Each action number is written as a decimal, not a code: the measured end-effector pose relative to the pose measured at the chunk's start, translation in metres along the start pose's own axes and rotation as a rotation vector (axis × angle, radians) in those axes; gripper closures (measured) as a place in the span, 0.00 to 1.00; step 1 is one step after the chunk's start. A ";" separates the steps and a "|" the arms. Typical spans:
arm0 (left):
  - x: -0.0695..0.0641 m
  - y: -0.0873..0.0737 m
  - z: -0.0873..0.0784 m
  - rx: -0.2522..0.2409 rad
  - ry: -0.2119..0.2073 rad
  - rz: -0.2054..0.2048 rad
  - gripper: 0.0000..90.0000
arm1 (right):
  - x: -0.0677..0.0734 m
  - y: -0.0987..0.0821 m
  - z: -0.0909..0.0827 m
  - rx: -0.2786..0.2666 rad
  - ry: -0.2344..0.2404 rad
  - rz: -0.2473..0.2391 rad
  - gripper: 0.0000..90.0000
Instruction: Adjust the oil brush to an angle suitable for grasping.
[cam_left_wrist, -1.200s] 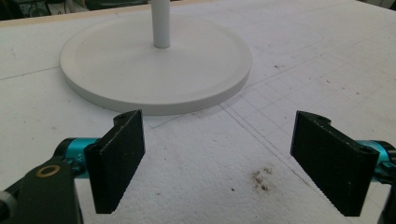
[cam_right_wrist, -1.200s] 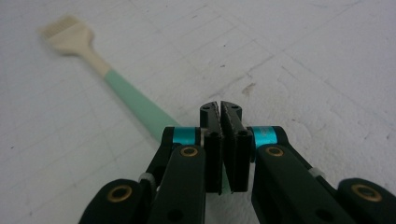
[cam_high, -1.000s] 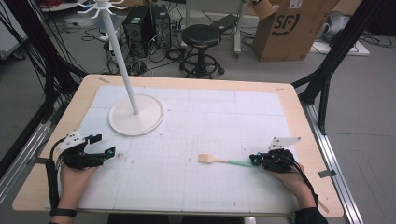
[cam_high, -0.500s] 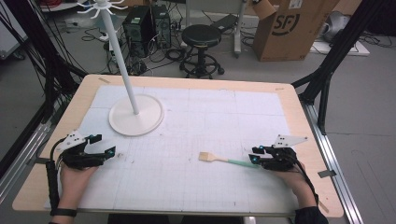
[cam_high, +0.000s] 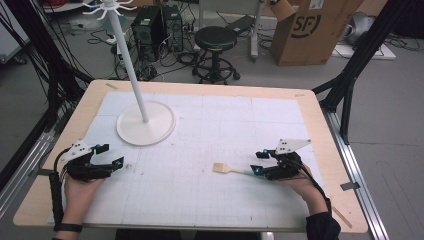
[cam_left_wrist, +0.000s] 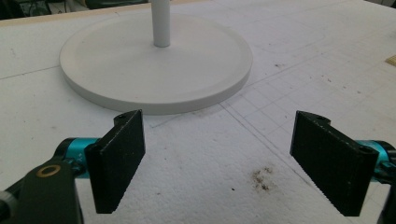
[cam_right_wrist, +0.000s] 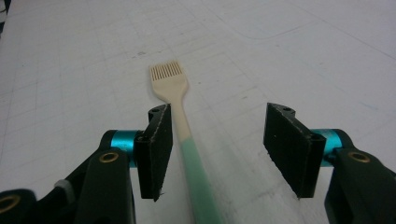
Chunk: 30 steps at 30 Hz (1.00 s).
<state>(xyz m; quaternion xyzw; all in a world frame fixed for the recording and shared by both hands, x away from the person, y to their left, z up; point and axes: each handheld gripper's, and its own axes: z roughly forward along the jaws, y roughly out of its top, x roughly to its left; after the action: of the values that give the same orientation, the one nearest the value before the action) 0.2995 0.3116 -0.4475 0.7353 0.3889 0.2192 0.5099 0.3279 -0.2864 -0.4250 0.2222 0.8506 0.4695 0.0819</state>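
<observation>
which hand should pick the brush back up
Right, probably. The brush lies between the right gripper fingers, which have just been opening. The left gripper sits far across the table by the stand.

Worktop (cam_high: 210, 210): stand base (cam_high: 146, 123) upper left of centre; brush (cam_high: 231, 170) lying flat lower right of centre; left gripper (cam_high: 107, 165) lower left; right gripper (cam_high: 261, 162) at the brush's right end.
</observation>
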 end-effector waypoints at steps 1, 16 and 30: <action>0.000 0.000 0.000 -0.001 0.000 0.000 0.21 | 0.001 0.001 0.002 0.005 0.002 -0.001 0.47; 0.000 0.000 0.000 0.000 0.000 0.001 0.21 | 0.008 0.007 0.034 0.121 0.047 -0.062 0.58; 0.000 0.000 0.000 0.001 -0.001 0.002 0.21 | 0.014 0.007 0.045 0.194 0.066 -0.125 0.81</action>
<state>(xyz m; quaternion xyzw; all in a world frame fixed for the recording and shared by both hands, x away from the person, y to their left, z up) 0.2995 0.3117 -0.4475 0.7362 0.3880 0.2190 0.5095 0.3333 -0.2422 -0.4429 0.1599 0.9065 0.3860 0.0612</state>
